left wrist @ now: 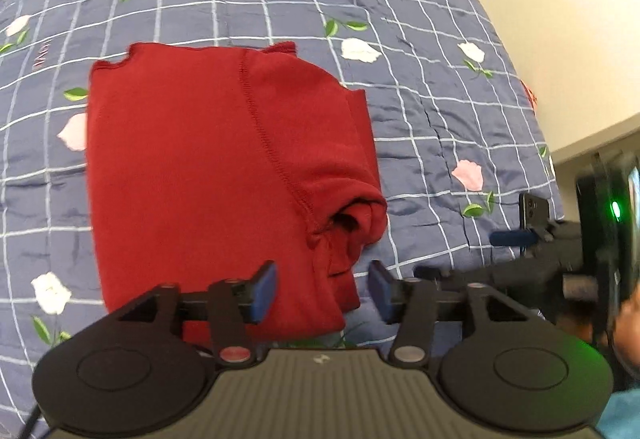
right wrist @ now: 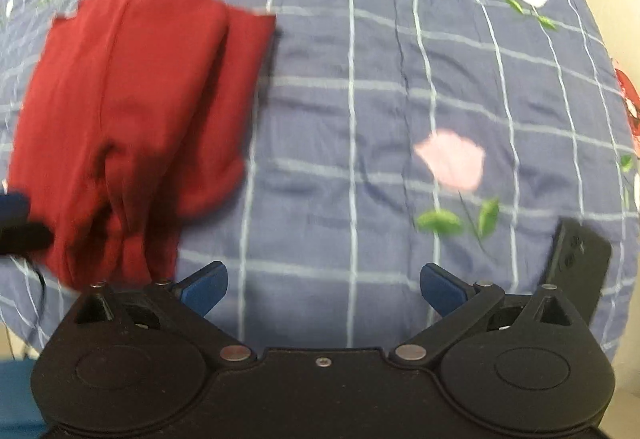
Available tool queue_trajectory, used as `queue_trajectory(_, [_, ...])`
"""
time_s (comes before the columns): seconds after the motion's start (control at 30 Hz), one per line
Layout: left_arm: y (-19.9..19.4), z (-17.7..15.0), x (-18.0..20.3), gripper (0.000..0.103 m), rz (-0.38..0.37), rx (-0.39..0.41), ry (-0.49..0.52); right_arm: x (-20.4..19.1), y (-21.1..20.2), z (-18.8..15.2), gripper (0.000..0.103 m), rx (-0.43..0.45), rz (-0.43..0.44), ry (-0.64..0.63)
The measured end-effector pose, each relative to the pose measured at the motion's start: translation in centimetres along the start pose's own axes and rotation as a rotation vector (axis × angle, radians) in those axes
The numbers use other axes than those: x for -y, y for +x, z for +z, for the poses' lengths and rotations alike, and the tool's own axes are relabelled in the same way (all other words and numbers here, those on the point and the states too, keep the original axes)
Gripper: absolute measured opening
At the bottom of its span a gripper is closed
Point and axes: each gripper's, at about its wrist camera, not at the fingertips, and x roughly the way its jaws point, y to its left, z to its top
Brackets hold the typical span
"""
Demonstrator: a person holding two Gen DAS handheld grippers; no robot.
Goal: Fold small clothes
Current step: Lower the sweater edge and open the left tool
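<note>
A dark red small garment lies folded into a rough rectangle on a blue checked bedspread with flower prints. My left gripper is open at the garment's near right corner, and a fold of red cloth sits between its blue pads without being pinched. In the right wrist view the garment is at the left, blurred. My right gripper is open over bare bedspread, to the right of the garment and holding nothing. The left wrist view also catches the right gripper at its right side.
A dark phone stands just right of the right gripper. A small red item lies at the bed's right edge. A cream wall rises beyond the bed. A person's hand holds the right gripper.
</note>
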Motion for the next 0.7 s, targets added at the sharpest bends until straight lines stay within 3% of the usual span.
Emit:
queue_trajectory(0.1, [-1.0,-0.6,-0.9,0.070,0.023,0.015,-0.051,-0.8,0.4,1.3,0.097,0.028,-0.023,-0.063])
queue_trajectory(0.13, [-1.3,-0.9,-1.4,0.072,0.038,0.020,-0.076,-1.3,0.7,1.6,0.091,0.032,-0.033,-0.109])
queue_trajectory(0.27, [-1.6,-1.9,-3.8,0.077,0.100,0.019,-0.194,-2.9,1.3,1.8,0.075,0.043,-0.017,-0.264])
queue_trajectory(0.43, [-1.9,-3.1,-7.5,0.080,0.148,0.010,-0.369,-5.3,1.5,0.5,0.064,0.100,-0.007,-0.516])
queue_trajectory(0.53, [-2.4,-3.6,-8.7,0.080,0.169,0.012,-0.404,-6.7,1.7,-0.3,0.058,0.143,-0.039,-0.636])
queue_trajectory(0.63, [-2.8,-3.9,-9.1,0.081,0.186,0.021,-0.412,-7.3,1.6,-0.2,0.056,0.192,-0.056,-0.661])
queue_trajectory(0.7, [-2.8,-4.0,-9.2,0.082,0.191,0.021,-0.416,-7.4,1.6,-0.1,0.047,0.196,-0.041,-0.659])
